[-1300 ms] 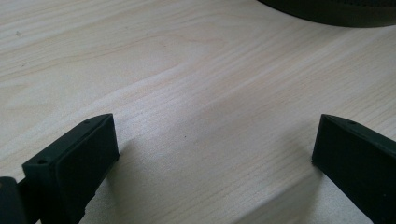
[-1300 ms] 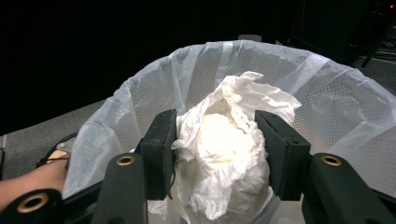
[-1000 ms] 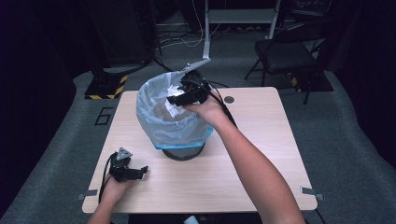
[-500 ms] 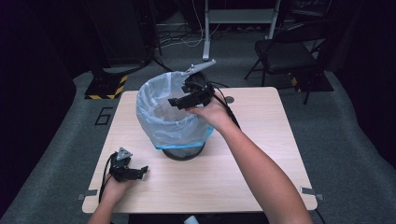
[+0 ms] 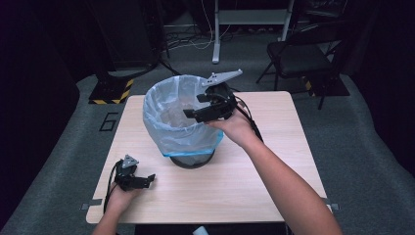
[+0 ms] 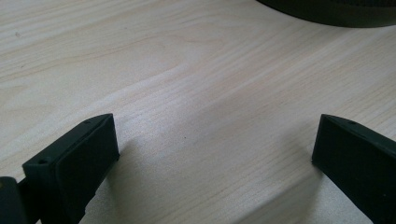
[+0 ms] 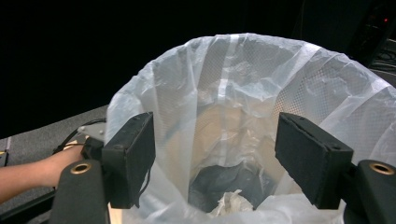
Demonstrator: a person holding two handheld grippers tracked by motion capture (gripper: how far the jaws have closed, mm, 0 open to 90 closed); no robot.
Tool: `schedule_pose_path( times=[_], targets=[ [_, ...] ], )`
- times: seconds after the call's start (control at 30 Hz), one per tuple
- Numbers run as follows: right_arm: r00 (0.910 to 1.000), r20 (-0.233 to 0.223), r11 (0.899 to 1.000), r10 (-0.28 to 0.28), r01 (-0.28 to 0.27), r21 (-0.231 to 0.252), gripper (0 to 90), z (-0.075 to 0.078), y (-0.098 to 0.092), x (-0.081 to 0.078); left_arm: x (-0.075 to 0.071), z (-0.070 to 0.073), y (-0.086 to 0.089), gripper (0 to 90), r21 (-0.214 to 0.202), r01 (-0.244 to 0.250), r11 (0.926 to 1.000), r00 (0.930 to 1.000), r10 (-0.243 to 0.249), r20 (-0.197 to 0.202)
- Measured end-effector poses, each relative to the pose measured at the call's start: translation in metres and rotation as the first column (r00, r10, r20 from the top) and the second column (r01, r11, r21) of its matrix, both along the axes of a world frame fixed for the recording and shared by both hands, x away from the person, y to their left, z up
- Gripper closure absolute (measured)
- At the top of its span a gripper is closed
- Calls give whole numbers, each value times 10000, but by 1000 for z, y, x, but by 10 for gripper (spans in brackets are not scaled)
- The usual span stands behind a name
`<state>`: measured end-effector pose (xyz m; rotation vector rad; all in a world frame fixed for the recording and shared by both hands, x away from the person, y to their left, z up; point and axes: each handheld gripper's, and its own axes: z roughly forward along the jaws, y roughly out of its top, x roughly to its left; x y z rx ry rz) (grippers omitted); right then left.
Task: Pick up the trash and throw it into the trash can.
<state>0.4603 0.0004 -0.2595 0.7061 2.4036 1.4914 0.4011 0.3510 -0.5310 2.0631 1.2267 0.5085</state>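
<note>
High view looks down on a pale, wood-grained counter (image 5: 274,186), rectangular with rounded corners, where a round bin (image 5: 188,159) on a dark base stands near the middle, a little toward the far left corner. A thin, translucent bluish plastic liner (image 5: 169,125) is draped over the bin's rim and hangs crinkled down its outer wall. The right gripper (image 5: 195,113), black with a grey three-cornered plate on top, is held over the bin's right rim, pointing across the mouth; in the right gripper view its jaws, which have just been opening, stand apart with nothing pressed between their flat, matte, blocky pads, framing the liner's open mouth (image 7: 243,93). Down inside, a crumpled white wad of paper (image 7: 231,203) lies on the bin's dark bottom, and fine mesh shows faintly through the film. The left gripper (image 5: 147,180) rests on the counter near the near left corner, well apart from the bin; the left gripper view shows its jaws released wide over bare wood.
</note>
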Motion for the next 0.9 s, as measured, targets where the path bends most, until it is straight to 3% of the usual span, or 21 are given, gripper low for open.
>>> schedule_pose_path(
  times=[0.5, 0.9],
  targets=[
    [9998, 216, 9999, 56, -58, 89, 287, -4, -28, -21, 0, 0, 0, 1, 10, -7, 10000, 10000, 7, 2],
    [9980, 105, 9980, -627, 627, 27, 297, -25, -74, -32, -1, 0, 0, 1, 10, -15, 10000, 10000, 15, 4]
  ],
)
